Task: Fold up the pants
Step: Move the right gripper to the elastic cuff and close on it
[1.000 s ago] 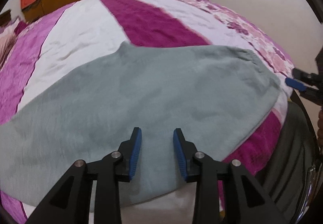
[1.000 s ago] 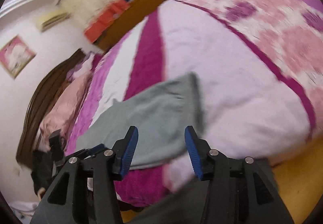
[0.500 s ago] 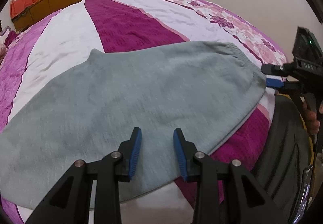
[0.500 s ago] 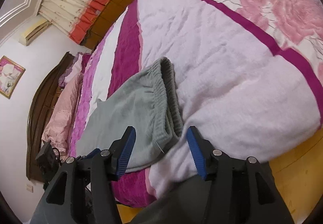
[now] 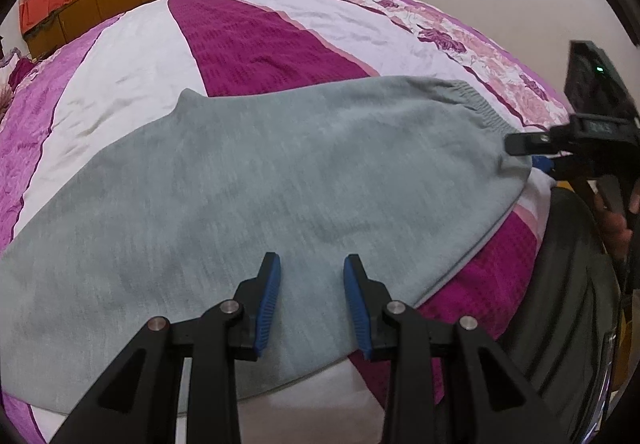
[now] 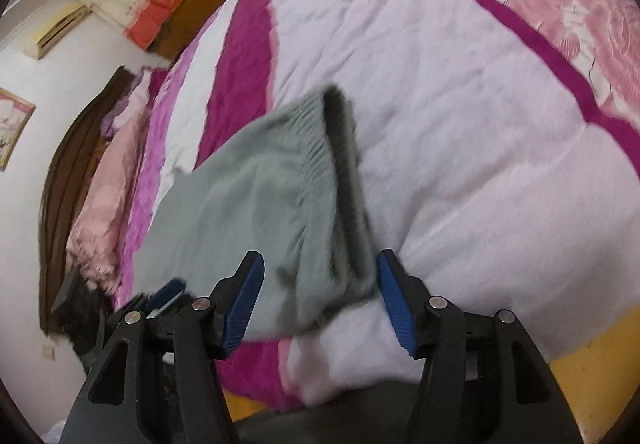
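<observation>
The grey pants point(image 5: 280, 180) lie flat across the bed point(image 5: 256, 44), waistband point(image 6: 320, 148) at the near corner. The right gripper point(image 6: 320, 284) is opening, straddling that waistband corner without pressing it — best to sink lower so both layers sit deep between the pads before closing. The left gripper point(image 5: 312, 284) hovers part open over the near hem, holding nothing. A second ago the right gripper stood farther from the waistband and narrower; the left has barely shifted.

Both tools, left tool point(image 5: 311, 298) and right tool point(image 6: 318, 298), were black plastic with ribbed blue pads point(image 5: 267, 304), silver screws point(image 5: 394, 307); person wore dark trousers point(image 5: 560, 324).
</observation>
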{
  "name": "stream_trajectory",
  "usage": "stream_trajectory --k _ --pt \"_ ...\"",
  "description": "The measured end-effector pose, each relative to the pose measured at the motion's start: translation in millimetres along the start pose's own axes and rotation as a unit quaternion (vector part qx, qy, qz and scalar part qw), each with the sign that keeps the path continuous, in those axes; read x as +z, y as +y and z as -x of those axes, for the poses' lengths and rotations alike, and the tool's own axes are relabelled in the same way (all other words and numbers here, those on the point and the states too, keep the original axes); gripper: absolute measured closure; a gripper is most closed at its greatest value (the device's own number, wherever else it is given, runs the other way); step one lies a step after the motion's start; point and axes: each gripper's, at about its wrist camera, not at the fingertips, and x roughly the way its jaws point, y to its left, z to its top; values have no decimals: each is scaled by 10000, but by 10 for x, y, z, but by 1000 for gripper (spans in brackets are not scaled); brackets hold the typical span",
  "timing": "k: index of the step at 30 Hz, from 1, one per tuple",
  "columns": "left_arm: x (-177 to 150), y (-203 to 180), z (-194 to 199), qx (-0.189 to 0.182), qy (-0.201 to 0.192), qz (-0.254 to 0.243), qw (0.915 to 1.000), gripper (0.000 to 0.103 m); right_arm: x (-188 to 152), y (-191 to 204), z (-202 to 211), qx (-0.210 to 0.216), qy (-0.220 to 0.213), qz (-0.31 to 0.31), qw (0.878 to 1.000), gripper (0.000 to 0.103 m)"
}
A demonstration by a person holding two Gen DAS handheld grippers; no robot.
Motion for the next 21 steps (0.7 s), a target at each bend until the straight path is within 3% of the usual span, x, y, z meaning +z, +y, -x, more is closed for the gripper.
stream_trajectory --k 4,12,17,21 --pt "-6 4 -11 1 2 52 10000 68 3 24 -25 359 -21 -14 9994 46" --pt "-8 21 3 41 13 3 10000 68 111 17 -161 586 0 -181 9981 46" --pt "-15 51 13 40 13 18 10000 68 26 -142 -19 1330 79 -492 9899 47" --pt "-5 84 52 85 -41 25 10000 68 19 -97 27 1517 189 -549 9867 47"
